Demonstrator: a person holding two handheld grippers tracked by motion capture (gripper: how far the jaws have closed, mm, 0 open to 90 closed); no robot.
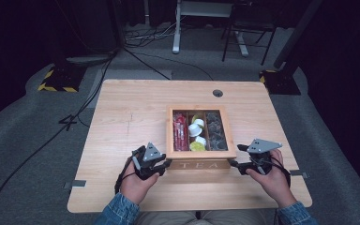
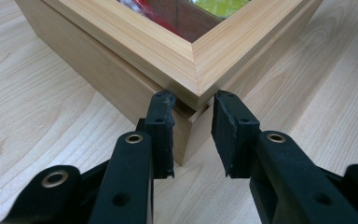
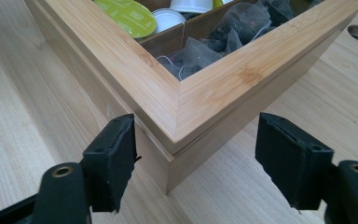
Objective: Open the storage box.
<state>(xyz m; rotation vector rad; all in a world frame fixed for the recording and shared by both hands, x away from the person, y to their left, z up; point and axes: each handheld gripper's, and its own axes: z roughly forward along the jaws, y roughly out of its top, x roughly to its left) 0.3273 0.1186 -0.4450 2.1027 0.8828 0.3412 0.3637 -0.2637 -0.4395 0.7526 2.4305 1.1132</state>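
left gripper pinching tea box corner | right gripper spread, off corner | box far side cropped at frame top

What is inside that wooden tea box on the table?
The tea box has three compartments: red packets on the left, white and green capsules in the middle, dark mesh tea bags on the right. Whatever lies beneath these top layers is covered.

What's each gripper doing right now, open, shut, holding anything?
Left gripper: shut on the near left corner of the wooden tea box.
Right gripper: open, jaws either side of the box's near right corner, not touching.
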